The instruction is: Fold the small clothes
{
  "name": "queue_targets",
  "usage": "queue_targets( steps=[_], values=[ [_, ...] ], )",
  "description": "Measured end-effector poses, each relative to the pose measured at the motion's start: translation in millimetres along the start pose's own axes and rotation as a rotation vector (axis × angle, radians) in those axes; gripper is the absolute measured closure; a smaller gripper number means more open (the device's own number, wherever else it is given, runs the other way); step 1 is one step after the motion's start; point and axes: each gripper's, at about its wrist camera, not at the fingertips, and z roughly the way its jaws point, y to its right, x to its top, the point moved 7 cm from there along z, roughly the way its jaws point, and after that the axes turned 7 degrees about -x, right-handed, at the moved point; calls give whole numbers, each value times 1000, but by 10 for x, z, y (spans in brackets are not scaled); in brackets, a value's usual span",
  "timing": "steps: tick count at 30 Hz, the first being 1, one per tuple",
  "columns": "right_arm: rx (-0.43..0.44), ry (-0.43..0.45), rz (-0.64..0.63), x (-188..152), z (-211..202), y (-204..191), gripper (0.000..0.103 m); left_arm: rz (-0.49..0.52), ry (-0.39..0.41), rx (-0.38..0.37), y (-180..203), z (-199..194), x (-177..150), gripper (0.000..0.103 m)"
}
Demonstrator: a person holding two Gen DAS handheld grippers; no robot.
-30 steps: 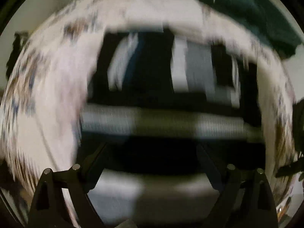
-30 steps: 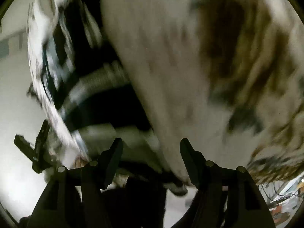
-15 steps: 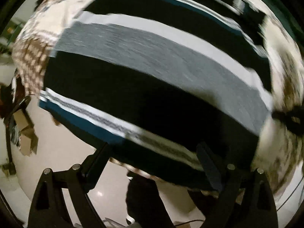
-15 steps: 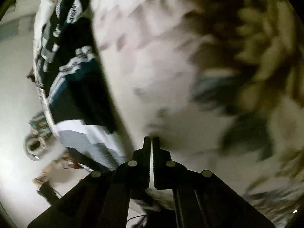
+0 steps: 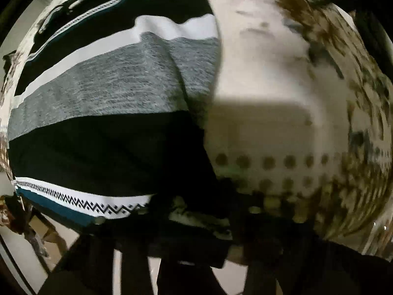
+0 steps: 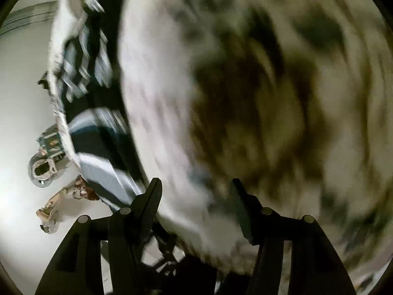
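Black ribbed tongs, silver screws

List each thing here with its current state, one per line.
Striped garment: spread over the patterned cloth, creased near its upper edge.
Patterned cloth: lying flat beneath the garment.
Right gripper: open, fingers apart over the cloth, holding nothing.
Left gripper: dark at the frame bottom, state unclear.

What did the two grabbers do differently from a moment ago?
The right gripper, pinched shut half a second ago, has opened, its jaws now apart over the patterned cloth. The left gripper's fingers, spread wide before, are now lost in dark under the striped garment, which has slid left, baring more cloth. The garment stays lying on the cloth.
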Motion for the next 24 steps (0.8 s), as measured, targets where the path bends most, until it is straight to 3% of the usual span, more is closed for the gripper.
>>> queue_targets(
  steps=[2, 7, 11, 12, 13, 17, 19, 21, 24],
  values=[
    [54, 36, -14, 426, -63, -133, 44, -14, 37, 0, -83, -53, -21, 93],
    [232, 136, 57, 1648, -21, -655, 44, 58, 95, 4, -89, -219, -124, 95],
    [262, 166, 111, 2235, 122, -819, 44, 99, 111, 14, 37, -317, -166, 95],
    [255, 173, 118, 2291, 155, -844, 63, 103, 109, 16, 47, -326, -155, 95],
    [225, 175, 105, 2325, 167, -859, 92, 104, 108, 13, 68, -340, -158, 95],
    [71, 248, 37, 2320, -47, -954, 94, 102, 107, 2, 165, -392, -172, 96],
    [8, 269, 44, 2371, -123, -856, 94, 94, 107, -11, 41, -426, -343, 96],
    [-42, 253, 53, 2449, -61, -695, 95, 89, 107, -21, 17, -409, -359, 96],
    [-43, 183, 41, 2561, 84, -713, 93, 80, 111, -48, -98, -376, -384, 95]
  ],
)
